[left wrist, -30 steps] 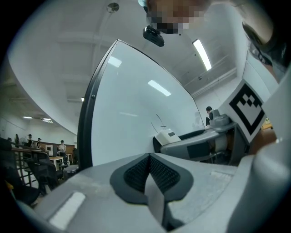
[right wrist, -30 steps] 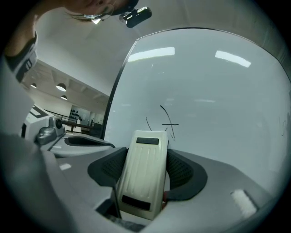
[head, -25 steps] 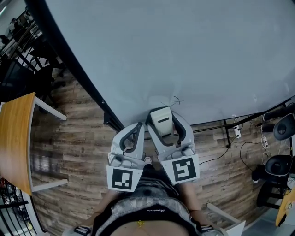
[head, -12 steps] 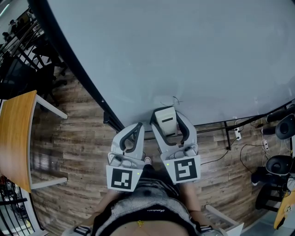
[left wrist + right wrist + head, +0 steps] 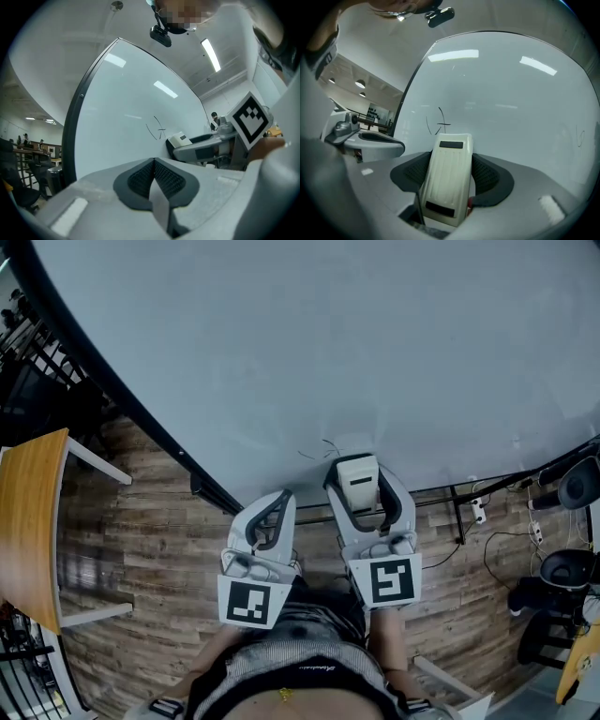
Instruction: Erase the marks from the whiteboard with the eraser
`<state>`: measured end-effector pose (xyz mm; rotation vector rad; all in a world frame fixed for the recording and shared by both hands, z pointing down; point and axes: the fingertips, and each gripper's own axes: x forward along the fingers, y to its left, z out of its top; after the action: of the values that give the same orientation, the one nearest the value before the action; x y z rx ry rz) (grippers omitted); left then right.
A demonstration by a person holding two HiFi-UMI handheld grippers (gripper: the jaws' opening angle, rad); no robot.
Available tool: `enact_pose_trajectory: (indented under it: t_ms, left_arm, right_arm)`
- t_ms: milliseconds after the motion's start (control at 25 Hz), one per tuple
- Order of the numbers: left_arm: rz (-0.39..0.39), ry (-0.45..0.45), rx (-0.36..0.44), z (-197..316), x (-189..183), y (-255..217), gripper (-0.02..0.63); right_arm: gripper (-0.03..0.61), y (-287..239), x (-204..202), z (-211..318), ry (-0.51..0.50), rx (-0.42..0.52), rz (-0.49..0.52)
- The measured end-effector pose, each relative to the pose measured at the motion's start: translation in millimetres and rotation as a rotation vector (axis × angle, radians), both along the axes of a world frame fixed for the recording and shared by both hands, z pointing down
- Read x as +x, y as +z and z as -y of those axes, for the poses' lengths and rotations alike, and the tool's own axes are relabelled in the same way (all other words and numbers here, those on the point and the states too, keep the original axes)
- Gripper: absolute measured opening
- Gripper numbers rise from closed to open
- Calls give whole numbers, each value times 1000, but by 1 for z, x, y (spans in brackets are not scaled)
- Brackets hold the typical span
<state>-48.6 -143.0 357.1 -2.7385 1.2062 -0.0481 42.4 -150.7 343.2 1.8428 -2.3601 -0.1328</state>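
Whiteboard (image 5: 394, 343) mostly clean | thin marks (image 5: 323, 450) just beside eraser (image 5: 358, 482) | right claw (image 5: 362, 476) squeezes eraser | left claw (image 5: 279, 499) pinched together, holds nothing | step: bringing eraser to marks; next, press and rub

Wood-plank floor (image 5: 150, 531); wooden table (image 5: 33, 521) at left; ceiling strip light (image 5: 211, 55).

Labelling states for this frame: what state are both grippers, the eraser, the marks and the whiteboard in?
left gripper: shut, empty.
right gripper: shut on the eraser.
eraser: clamped between the right jaws, tip just below the marks; contact with the board unclear.
marks: thin dark strokes, not yet erased.
whiteboard: upright, marked near its bottom edge.
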Motion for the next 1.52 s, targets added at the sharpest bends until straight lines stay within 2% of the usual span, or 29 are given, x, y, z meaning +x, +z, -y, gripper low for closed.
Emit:
enact_pose_trajectory:
  t_ms: [200, 440, 640, 960, 1120, 1320, 1440, 1520]
  left_arm:
    - [7, 21, 33, -1, 20, -6, 3]
    - [2, 26, 9, 0, 29, -4, 3]
    - [-18, 15, -21, 2, 23, -3, 3]
    - [-16, 11, -5, 2, 3, 0, 3]
    - [-4, 0, 0, 3, -12, 2, 3]
    - [-19, -11, -47, 1, -20, 9, 3]
    - [6, -8, -2, -1, -21, 4, 3]
    - [15, -10, 19, -1, -23, 2, 3]
  right_arm:
    - [285, -1, 28, -2, 41, -2, 2]
    - [286, -5, 24, -3, 20, 9, 4]
    - [286, -18, 4, -1, -21, 39, -27]
    - [286, -14, -33, 3, -77, 32, -13]
    - [287, -13, -41, 5, -65, 32, -5]
    - [288, -14, -59, 6, -101, 47, -33]
    - [288, -12, -63, 4, -107, 41, -25]
    - [288, -12, -70, 3, -146, 41, -15]
